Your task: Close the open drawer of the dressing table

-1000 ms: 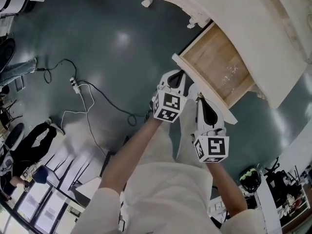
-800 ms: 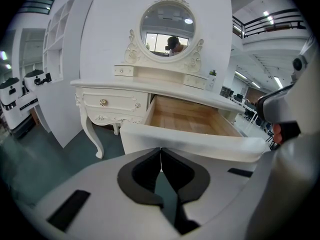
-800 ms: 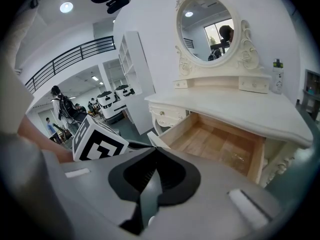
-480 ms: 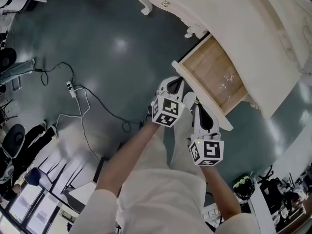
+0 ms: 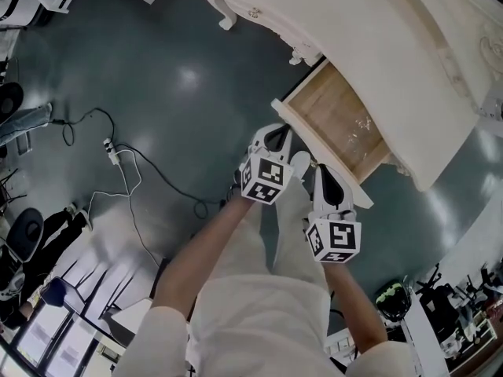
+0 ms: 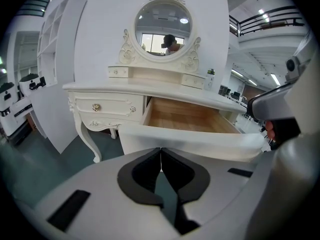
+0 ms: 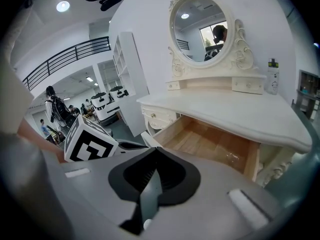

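Under the white desk's (image 5: 393, 38) top, one drawer (image 5: 334, 120) stands pulled out, showing its wooden bottom. Two grippers sit side by side at its front panel, the left gripper (image 5: 279, 132) and the right gripper (image 5: 324, 171), each with both fingers pressed together, gripping nothing.
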Demonstrator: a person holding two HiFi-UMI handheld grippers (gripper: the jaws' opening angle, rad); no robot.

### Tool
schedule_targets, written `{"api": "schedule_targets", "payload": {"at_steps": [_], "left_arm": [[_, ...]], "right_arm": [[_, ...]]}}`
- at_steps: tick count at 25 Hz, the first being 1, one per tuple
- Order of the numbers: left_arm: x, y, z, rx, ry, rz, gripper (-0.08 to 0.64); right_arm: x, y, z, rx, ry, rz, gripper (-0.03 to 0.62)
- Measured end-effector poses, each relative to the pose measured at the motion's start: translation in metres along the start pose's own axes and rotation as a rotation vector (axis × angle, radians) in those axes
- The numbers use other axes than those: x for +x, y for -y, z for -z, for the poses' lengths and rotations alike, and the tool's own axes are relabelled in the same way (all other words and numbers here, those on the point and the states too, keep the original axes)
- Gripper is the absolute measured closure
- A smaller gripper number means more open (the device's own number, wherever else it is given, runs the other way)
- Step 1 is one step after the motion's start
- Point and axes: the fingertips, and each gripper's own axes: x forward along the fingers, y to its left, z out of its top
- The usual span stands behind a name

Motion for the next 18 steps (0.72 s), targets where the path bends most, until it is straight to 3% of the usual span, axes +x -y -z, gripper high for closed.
{"api": "schedule_targets", "payload": {"at_steps": [18], "left_arm": [[0.021,0.000,-0.021,0.001,0.013,-0.024,0.551]], "right_arm": [[0.006,0.023,-0.010,0.012,0.008,-0.002,0.591]]}}
